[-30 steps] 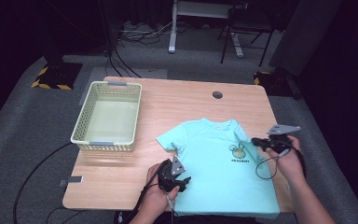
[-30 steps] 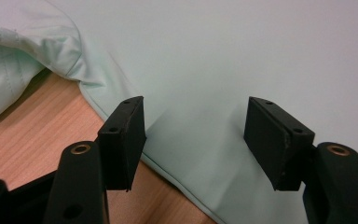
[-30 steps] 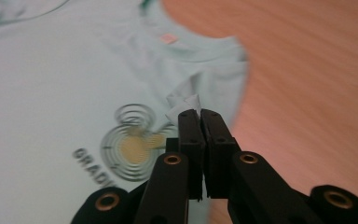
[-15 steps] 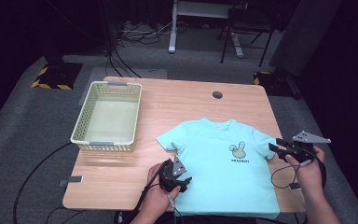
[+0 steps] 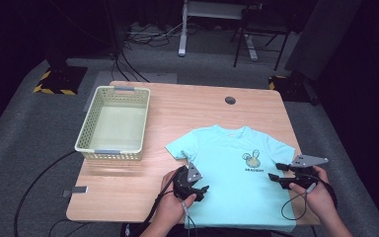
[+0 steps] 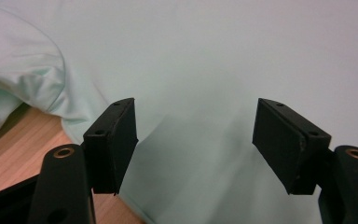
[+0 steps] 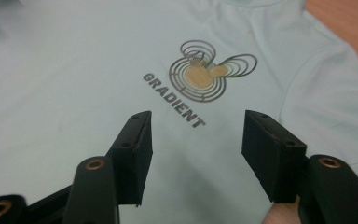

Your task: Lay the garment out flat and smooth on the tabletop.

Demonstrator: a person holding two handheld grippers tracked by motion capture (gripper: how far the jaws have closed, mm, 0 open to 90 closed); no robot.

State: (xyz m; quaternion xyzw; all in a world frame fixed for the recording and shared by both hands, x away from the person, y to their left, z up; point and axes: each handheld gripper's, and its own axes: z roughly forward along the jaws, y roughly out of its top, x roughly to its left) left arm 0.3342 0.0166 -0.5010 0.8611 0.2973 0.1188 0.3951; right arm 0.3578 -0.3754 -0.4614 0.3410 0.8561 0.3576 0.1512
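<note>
Two hand-held grippers work at the near edge of the light wooden tabletop [image 5: 177, 118], both over a flat-lying mint-green short-sleeved T-shirt [image 5: 227, 187] that is spread on the right half of the tabletop with its collar toward the far side and its hem at the near edge. The left gripper [image 5: 200, 190] sits at the T-shirt's near left side, over the cloth by its left edge; in the left gripper view its jaws stand wide apart and released, holding nothing, with plain fabric between them and a strip of bare wood beside a rumpled fold [image 6: 23, 79] at the left. The right gripper [image 5: 276, 172] hovers at the T-shirt's right side, below the right sleeve, its jaws likewise spread and empty; in the right gripper view they frame the chest print [image 7: 205, 74], a ringed rabbit-like emblem above the word GRADIENT. Farther off on the left part of the tabletop stands a pale yellow-green perforated plastic basket [image 5: 86, 131], well apart from the T-shirt. Near the far edge lies a small dark round cable port [image 5: 230, 100].
</note>
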